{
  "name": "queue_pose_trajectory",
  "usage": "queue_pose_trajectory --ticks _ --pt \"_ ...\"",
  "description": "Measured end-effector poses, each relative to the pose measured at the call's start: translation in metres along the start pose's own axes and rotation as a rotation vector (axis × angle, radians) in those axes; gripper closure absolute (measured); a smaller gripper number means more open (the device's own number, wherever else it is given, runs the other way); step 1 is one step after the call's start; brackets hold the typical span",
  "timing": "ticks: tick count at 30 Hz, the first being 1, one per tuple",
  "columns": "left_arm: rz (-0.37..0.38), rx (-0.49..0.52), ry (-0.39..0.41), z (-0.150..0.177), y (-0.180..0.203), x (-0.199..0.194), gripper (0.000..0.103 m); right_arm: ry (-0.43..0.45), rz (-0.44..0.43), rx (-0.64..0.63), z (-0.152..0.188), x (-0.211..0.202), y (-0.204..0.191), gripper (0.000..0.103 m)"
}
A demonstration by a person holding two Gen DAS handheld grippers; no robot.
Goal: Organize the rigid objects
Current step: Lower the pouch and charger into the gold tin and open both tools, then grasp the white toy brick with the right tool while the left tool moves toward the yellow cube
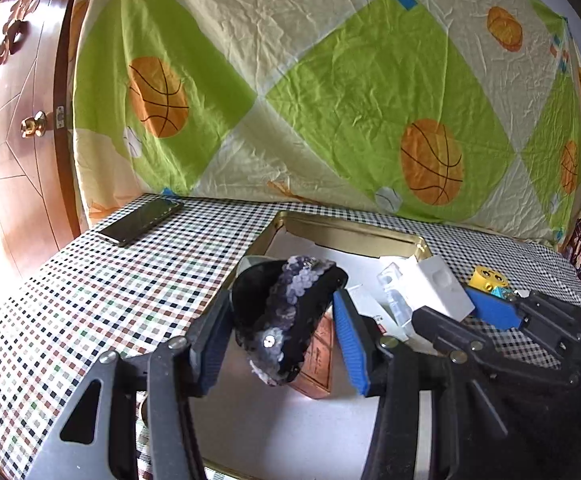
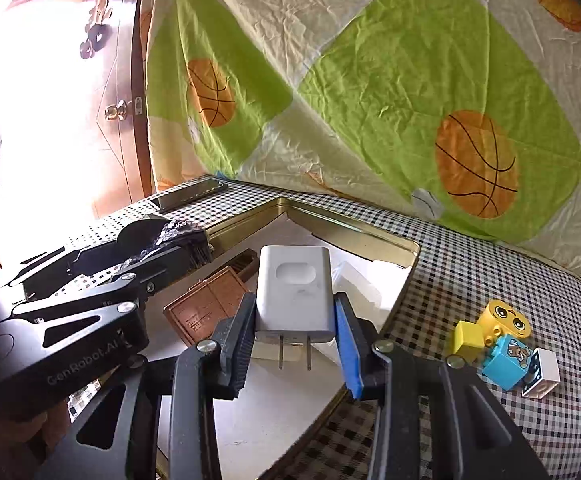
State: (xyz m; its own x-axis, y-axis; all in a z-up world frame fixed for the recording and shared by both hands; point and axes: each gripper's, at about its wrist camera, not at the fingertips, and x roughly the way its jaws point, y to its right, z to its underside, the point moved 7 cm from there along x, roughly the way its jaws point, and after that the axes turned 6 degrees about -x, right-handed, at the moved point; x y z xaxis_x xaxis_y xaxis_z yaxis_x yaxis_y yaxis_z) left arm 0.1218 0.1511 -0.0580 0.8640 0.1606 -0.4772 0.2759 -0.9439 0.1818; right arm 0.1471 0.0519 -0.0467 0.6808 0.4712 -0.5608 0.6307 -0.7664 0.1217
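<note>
Your left hand-held gripper (image 1: 282,336) carries the sequined pouch (image 1: 290,312), your right hand-held gripper (image 2: 296,344) clamps the charger (image 2: 294,292) over the tin (image 2: 354,232); toy blocks (image 2: 502,344) near the surface's right edge remain.

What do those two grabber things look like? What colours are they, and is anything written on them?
Both are black metal with silver round rivets and triangle-shaped holes in the arms. The left gripper has one blue ridged pad and one dark one, and so does the right gripper. Seen from the right wrist camera, the left one has pale lettering that looks like "GenRobot.AI". No cables or sleeves show.
</note>
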Motion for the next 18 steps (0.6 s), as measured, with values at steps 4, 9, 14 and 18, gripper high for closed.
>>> queue_pose_trajectory --ticks 4,9,14,18 --pt "-0.019 -0.013 -0.018 0.002 -0.007 0.006 0.051 -0.028 -0.017 -0.008 0.003 0.009 -0.004 0.060" --pt "-0.030 -0.029 0.017 -0.003 -0.008 -0.003 0.022 0.006 -0.003 -0.023 0.003 -0.006 -0.002 0.040" --pt "-0.015 0.002 0.039 -0.005 0.010 -0.014 0.016 0.007 0.056 -0.055 0.013 -0.032 0.019 0.040" --pt "0.034 0.045 0.032 -0.002 0.042 -0.017 0.008 0.001 0.134 -0.029 0.025 -0.056 0.065 0.039"
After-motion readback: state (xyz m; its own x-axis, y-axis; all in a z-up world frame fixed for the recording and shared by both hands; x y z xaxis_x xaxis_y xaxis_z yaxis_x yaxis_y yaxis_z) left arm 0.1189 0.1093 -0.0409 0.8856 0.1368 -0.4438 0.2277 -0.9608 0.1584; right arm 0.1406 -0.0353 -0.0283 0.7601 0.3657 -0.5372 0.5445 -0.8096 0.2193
